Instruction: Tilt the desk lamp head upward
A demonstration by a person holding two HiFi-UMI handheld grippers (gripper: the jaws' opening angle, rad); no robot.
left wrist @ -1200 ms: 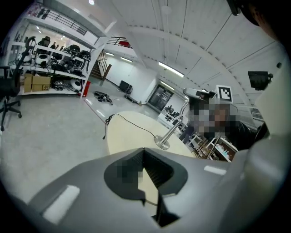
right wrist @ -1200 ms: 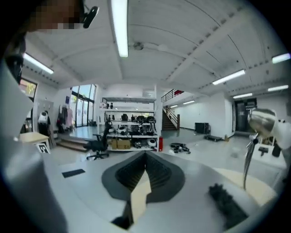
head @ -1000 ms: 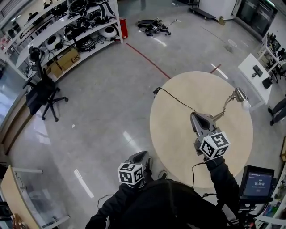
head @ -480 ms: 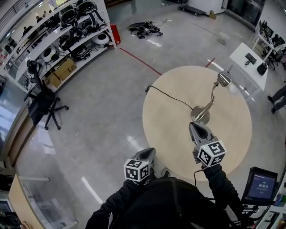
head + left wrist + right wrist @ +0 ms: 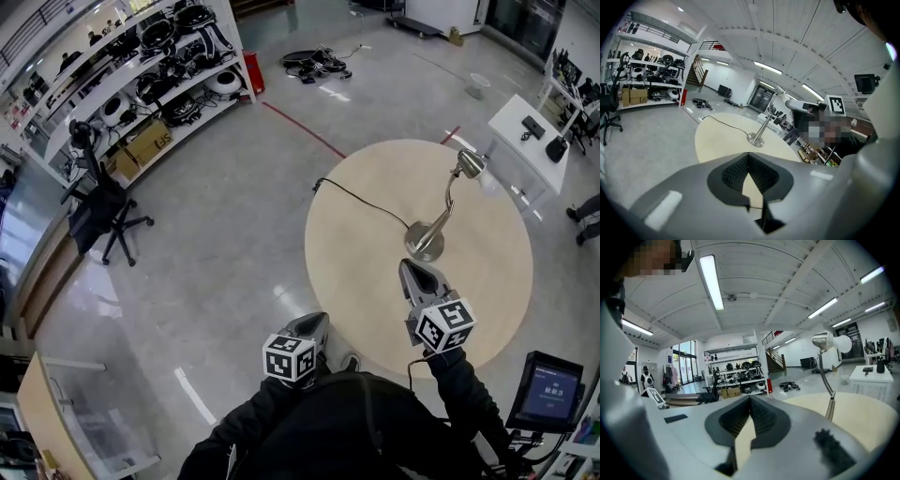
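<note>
Chrome lamp [image 5: 425, 240] clear (right tool [image 5: 412, 270] back)

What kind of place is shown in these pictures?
Probably a lab or workshop hall: long shelves full of equipment and boxes, an office chair, and a round table with a desk lamp.

A lab hall: gear-laden shelves [image 5: 141, 70], polished floor [image 5: 216, 206], office chair [image 5: 98, 208]

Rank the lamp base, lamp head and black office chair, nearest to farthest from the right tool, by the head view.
1. Lamp base: on the round table, just beyond the right tool.
2. Lamp head: near the table's far edge.
3. Black office chair: far off to the left, away from the table.
</note>
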